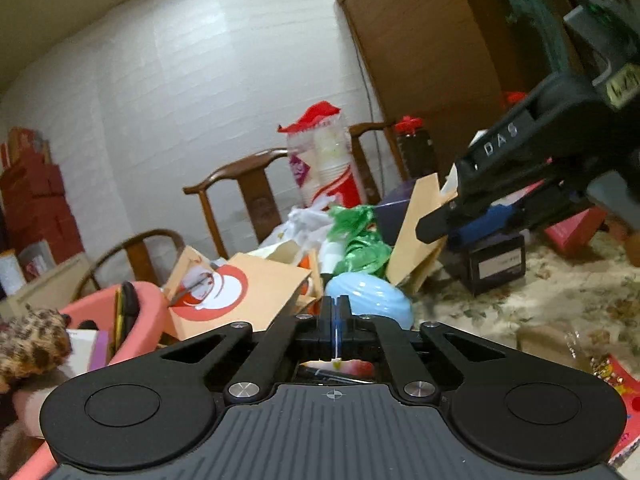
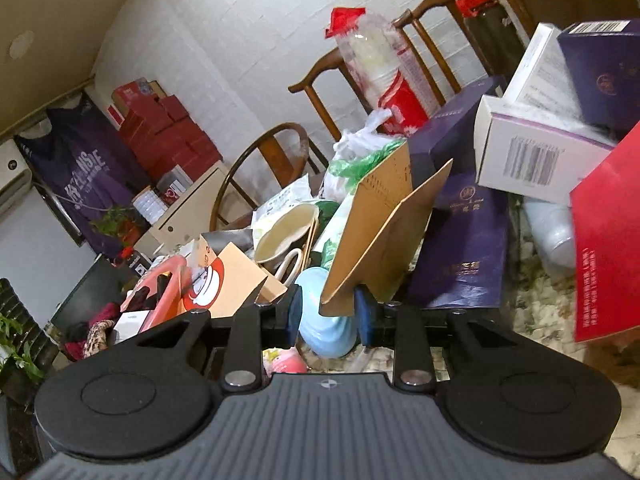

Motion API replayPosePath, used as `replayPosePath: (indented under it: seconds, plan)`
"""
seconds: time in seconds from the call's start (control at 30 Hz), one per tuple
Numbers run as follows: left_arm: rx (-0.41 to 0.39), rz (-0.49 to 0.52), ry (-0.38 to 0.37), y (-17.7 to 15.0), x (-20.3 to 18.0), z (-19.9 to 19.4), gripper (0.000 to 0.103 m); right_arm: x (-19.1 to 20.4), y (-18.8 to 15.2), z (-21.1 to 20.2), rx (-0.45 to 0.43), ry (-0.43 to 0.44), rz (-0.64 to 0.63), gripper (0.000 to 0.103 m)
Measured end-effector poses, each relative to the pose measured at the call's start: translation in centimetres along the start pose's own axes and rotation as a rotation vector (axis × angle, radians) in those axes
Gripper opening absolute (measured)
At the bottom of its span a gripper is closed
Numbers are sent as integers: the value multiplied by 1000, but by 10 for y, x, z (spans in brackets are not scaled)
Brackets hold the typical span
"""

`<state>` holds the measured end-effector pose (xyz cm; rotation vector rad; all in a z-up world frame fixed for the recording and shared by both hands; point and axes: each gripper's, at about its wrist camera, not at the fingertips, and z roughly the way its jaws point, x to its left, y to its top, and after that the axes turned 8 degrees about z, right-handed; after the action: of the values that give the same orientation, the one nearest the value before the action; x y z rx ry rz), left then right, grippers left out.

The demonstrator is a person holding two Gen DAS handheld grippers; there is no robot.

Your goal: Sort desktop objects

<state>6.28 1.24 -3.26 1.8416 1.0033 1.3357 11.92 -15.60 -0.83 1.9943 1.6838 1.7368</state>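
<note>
My left gripper [image 1: 335, 312] is clenched, its pads pressed together with only a thin white sliver between them; what that sliver is I cannot tell. The pale blue ribbed dish [image 1: 370, 298] lies just beyond its tips. My right gripper [image 2: 329, 312] sits half parted around that same dish [image 2: 326, 322], but whether its pads press on the dish I cannot tell. A brown cardboard piece [image 2: 384, 240] leans up just behind the dish, and a pink basket [image 1: 132, 320] sits left of it.
</note>
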Motion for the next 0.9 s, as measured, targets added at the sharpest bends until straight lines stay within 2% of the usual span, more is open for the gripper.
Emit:
replayPosePath:
  seconds: [0.03,0.07,0.1,0.13,0.17,0.3,0.47,0.53,0.6,0.73,0.77,0.9]
  plan:
    - [-6,9,19,0,-2,0,17,-3,1,-1,11,3,25,37]
    - [-5,12,35,1,-2,1,43,-6,2,-1,18,8,59,54]
    - [2,14,60,2,-2,4,72,-11,4,-1,19,24,103,65]
    - [1,17,105,4,-2,6,82,-13,5,0,16,36,130,72]
    - [-14,20,137,5,-1,6,90,-14,6,1,15,41,147,72]
    - [-22,40,173,15,5,16,91,-13,8,14,33,25,161,72]
    - [23,54,141,25,12,47,93,-8,11,30,21,-2,163,72]
    - [29,76,144,26,9,58,93,-7,13,33,7,10,165,78]
    - [40,88,149,27,10,69,96,-2,17,36,-8,-1,149,79]
    - [102,109,154,25,14,94,102,1,21,41,-5,10,131,82]
    - [127,107,136,24,15,102,101,2,21,42,-2,20,128,82]
    - [137,90,155,17,20,112,102,8,16,45,42,62,91,82]
